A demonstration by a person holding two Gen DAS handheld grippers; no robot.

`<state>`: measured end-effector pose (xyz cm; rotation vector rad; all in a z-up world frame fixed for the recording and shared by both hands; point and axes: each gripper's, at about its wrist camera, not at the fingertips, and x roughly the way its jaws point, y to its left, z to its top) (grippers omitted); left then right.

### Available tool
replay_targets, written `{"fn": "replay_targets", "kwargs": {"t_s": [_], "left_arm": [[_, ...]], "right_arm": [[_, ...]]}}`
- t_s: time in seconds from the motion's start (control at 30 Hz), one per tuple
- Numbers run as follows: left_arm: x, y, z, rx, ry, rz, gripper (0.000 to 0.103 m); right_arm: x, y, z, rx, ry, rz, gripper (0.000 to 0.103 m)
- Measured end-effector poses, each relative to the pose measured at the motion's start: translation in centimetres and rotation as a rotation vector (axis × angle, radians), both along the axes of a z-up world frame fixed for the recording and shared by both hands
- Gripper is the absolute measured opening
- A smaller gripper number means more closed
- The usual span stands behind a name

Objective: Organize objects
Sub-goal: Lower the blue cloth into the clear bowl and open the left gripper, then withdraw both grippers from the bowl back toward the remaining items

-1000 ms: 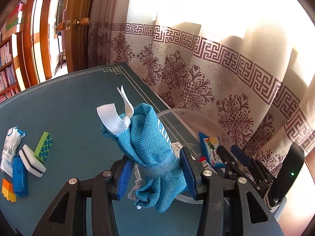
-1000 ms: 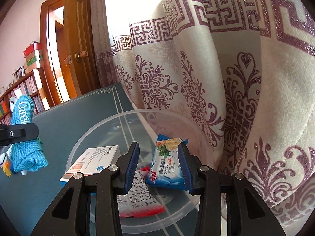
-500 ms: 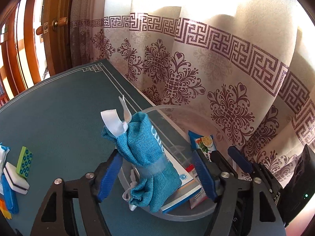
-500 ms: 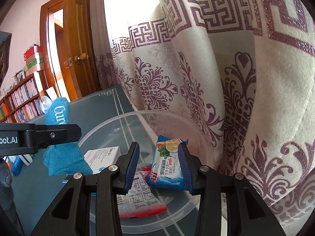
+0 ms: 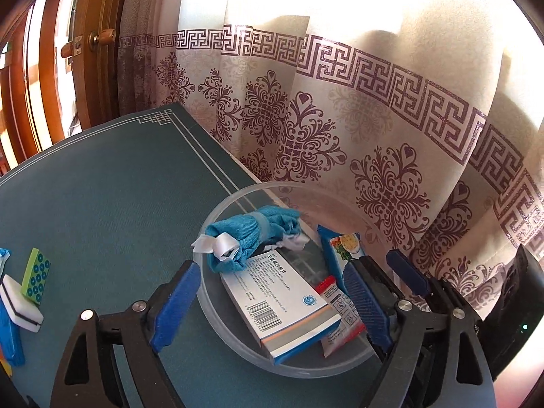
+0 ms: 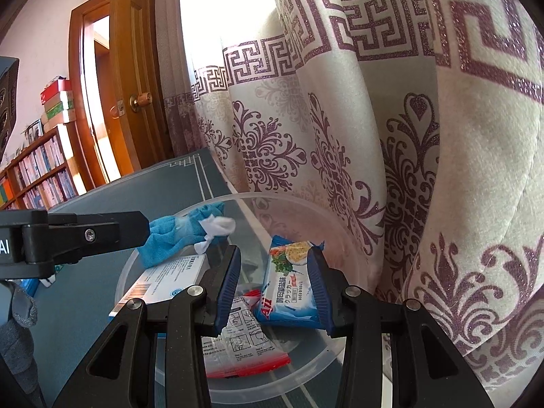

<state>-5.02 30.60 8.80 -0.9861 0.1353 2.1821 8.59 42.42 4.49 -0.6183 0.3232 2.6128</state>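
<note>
My left gripper (image 5: 268,302) is opening, nothing between its pads, so the blue cloth pouch (image 5: 250,238) lies in the clear bowl (image 5: 217,319); my right gripper (image 6: 275,289) seems half-spread, empty.

We see a table (image 5: 102,204) covered in dark teal cloth with a pale line border, its far edge against a patterned curtain. Directly on it near that edge sits a clear plastic bowl (image 5: 217,326). Well apart, at the left, lie a green dotted block (image 5: 35,280), a white sponge (image 5: 18,302) just beside it, and a blue piece (image 5: 8,335)
</note>
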Motion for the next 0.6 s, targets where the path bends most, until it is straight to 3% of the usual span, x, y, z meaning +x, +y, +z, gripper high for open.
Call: {"fn": "replay_targets", "kwargs": {"t_s": [0.6], "left_arm": [[2.5, -2.9, -2.8, -0.068, -0.021, 0.03, 0.093]], "right_arm": [[0.0, 0.6, 0.1, -0.021, 0.013, -0.025, 0.042]]}}
